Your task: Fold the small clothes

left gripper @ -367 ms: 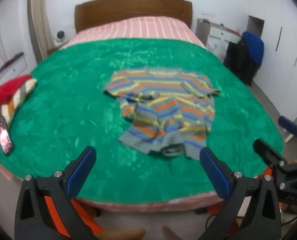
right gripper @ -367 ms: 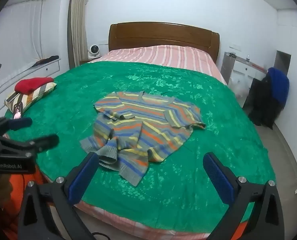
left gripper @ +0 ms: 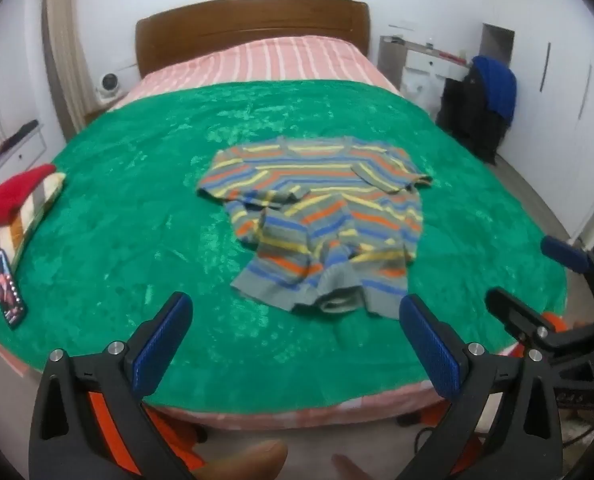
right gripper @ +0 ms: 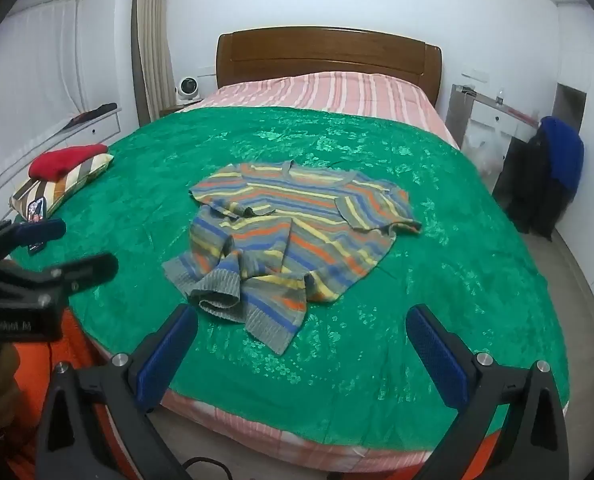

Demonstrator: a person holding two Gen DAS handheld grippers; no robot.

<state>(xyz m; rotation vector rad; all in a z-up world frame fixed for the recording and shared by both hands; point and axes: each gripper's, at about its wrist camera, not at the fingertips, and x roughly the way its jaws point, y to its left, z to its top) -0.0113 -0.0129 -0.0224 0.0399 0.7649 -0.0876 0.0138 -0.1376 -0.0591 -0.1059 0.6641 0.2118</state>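
Note:
A small striped sweater (left gripper: 317, 216), grey with blue, orange and yellow bands, lies rumpled on the green blanket (left gripper: 137, 208), its lower hem bunched toward the bed's foot; it also shows in the right wrist view (right gripper: 293, 232). My left gripper (left gripper: 293, 344) is open and empty, held over the foot edge just short of the hem. My right gripper (right gripper: 301, 344) is open and empty over the foot edge, to the right of the left one. The right gripper shows at the right of the left wrist view (left gripper: 537, 284), and the left gripper at the left of the right wrist view (right gripper: 53, 248).
A striped pillow (left gripper: 21, 216) with a red garment (left gripper: 13, 192) and a phone (left gripper: 7, 286) sits at the bed's left edge. A wooden headboard (left gripper: 253, 28) stands at the far end. A chair with dark and blue clothes (left gripper: 485, 104) stands right of the bed.
Both grippers have moved slightly; the sweater appears a little lower and nearer in the views. Both stay open and the sweater has not moved.

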